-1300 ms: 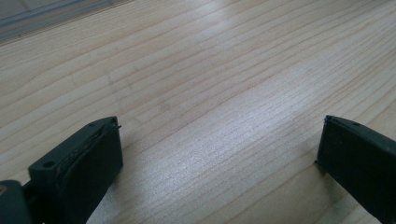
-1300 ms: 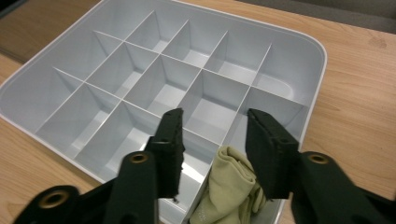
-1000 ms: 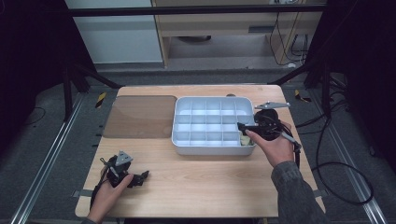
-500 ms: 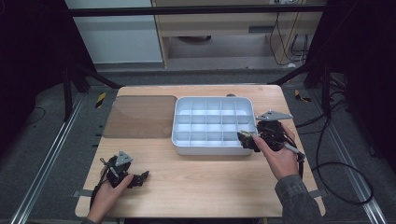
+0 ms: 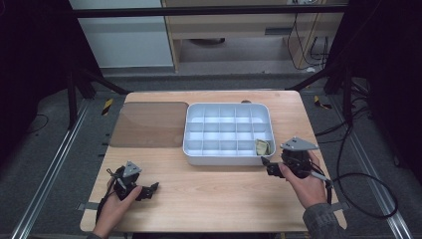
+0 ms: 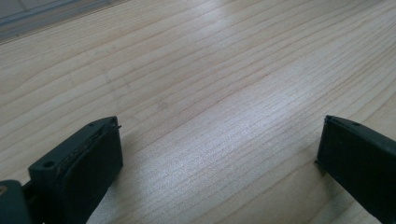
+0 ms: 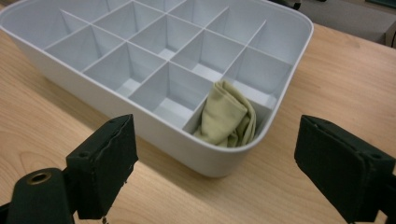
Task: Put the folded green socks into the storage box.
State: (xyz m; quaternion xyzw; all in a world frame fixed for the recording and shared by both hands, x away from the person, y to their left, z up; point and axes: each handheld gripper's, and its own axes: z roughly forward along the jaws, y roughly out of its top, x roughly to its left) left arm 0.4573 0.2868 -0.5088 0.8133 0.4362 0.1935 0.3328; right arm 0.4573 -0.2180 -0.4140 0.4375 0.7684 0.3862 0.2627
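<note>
Right gripper view: right gripper (image 7: pixel 215 172) empty, jaws wide apart, just outside the near corner of the white compartment tray (image 7: pixel 154 135). Folded yellow-green cloth (image 7: pixel 227 119) sits in that corner compartment, soft, bunched, leaning on a thin divider. Risk: cloth rides near the rim; a jaw catching it or knocking the light plastic tray could spill it. Left gripper (image 5: pixel 142 191), jaws apart and empty, rests over bare, matt, grained wooden table (image 6: pixel 196 93).
</note>
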